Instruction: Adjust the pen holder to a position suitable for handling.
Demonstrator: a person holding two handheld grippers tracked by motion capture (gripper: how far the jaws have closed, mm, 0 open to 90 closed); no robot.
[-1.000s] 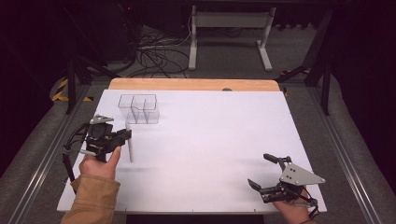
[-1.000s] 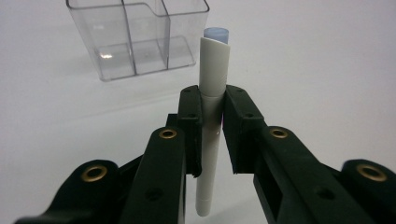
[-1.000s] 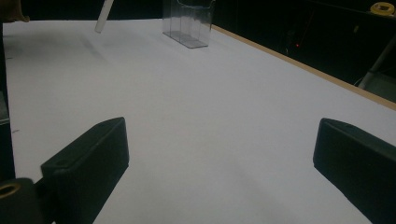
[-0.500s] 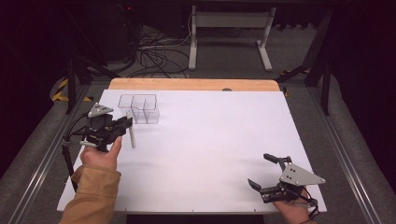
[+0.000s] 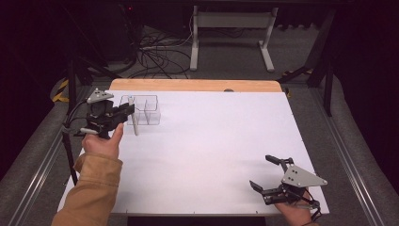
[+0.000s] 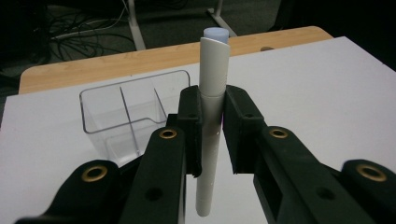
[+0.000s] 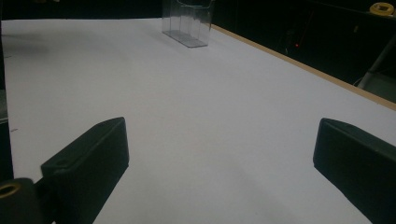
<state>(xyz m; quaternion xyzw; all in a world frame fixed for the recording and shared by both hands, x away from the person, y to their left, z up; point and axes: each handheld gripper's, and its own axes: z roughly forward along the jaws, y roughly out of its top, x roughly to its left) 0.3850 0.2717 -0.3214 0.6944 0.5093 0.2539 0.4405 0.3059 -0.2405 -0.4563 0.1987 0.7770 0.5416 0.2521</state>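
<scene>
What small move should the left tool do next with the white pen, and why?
Probably carry the white pen forward until it is above the clear organizer. The left tool grips it upright, capped end up, and the organizer's open compartments stand just beyond it.

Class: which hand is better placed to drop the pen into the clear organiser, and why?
Left. Its tongs grip the white plastic pen upright beside the clear compartmented organiser; the right tongs sit open, far off.
</scene>
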